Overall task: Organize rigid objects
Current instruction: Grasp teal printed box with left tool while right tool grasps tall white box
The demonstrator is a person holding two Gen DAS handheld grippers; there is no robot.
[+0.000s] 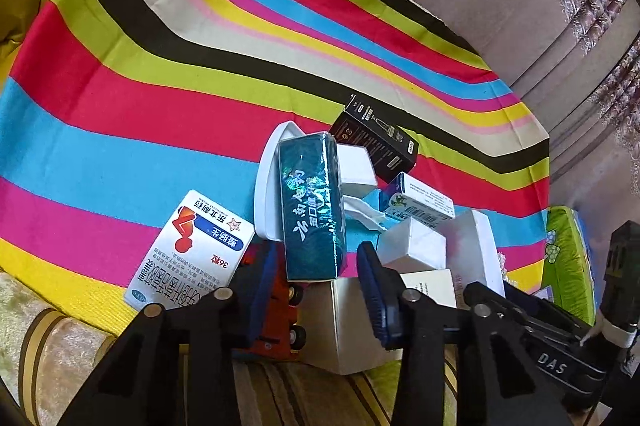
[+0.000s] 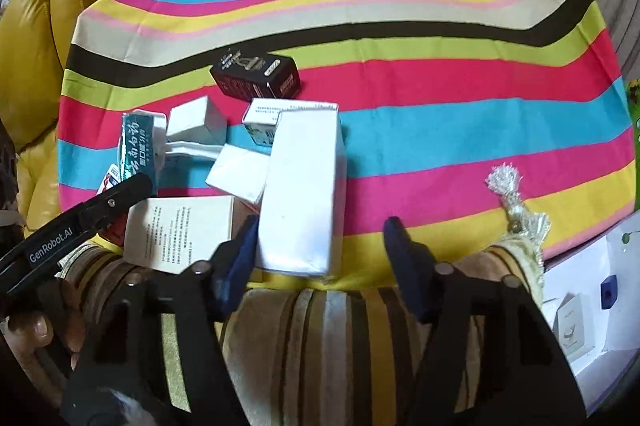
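Observation:
A pile of boxes lies on the striped cloth (image 1: 160, 65). My left gripper (image 1: 316, 266) is open, its jaws on either side of the near end of a teal box (image 1: 310, 205), over an orange toy truck (image 1: 280, 310) and a white box (image 1: 352, 322). A red-and-white medicine box (image 1: 192, 246) lies to its left, a black box (image 1: 376, 141) behind. My right gripper (image 2: 322, 246) is open at the near end of a tall white box (image 2: 304, 193), whose end lies between the jaws. The teal box (image 2: 134, 149) and black box (image 2: 256, 77) also show in the right wrist view.
Small white boxes (image 2: 240, 169) and a green-printed box (image 2: 260, 123) crowd the pile. A striped cushion (image 2: 320, 346) lies under both grippers. A yellow leather seat (image 2: 36, 45) is left, a tassel (image 2: 508, 193) right, a white board with small items (image 2: 592, 306) far right.

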